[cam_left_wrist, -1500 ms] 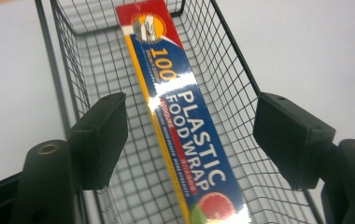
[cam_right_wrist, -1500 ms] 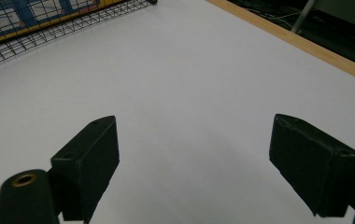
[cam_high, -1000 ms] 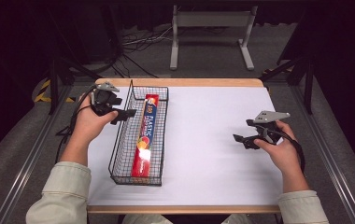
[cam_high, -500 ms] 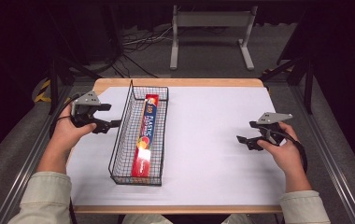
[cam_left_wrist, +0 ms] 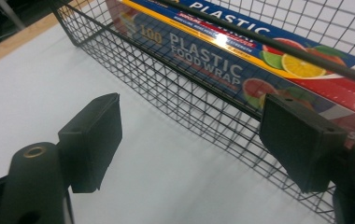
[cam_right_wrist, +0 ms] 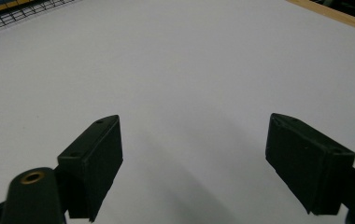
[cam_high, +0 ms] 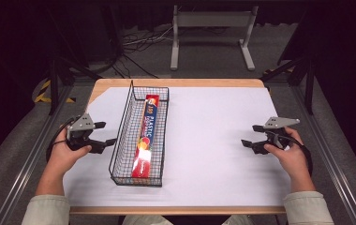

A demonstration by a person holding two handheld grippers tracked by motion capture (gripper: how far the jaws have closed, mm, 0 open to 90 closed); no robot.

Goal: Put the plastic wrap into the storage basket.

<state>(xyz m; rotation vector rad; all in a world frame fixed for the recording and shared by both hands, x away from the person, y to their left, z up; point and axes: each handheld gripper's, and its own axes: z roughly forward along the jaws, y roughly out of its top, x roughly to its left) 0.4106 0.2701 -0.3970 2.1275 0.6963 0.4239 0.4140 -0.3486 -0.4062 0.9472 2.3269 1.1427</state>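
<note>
Left gripper [cam_high: 105, 133]: jaws apart, nothing between them, left of centre, just beside the wire basket [cam_high: 120, 154].
Right gripper [cam_high: 253, 136]: jaws apart over bare white table [cam_high: 213, 140], right side.
Food wrap box [cam_high: 147, 136]: lying lengthwise inside basket.

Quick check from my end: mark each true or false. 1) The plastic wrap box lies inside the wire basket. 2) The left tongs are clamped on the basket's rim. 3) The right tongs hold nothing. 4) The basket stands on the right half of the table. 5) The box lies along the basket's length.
1) True: the plastic wrap box lies in the wire basket.
2) False: the left tongs are open beside the basket's outer wall, with nothing between the jaws.
3) True: the right tongs are open over the bare white table cover.
4) False: the basket stands on the left half.
5) True: the box runs lengthwise.
</note>
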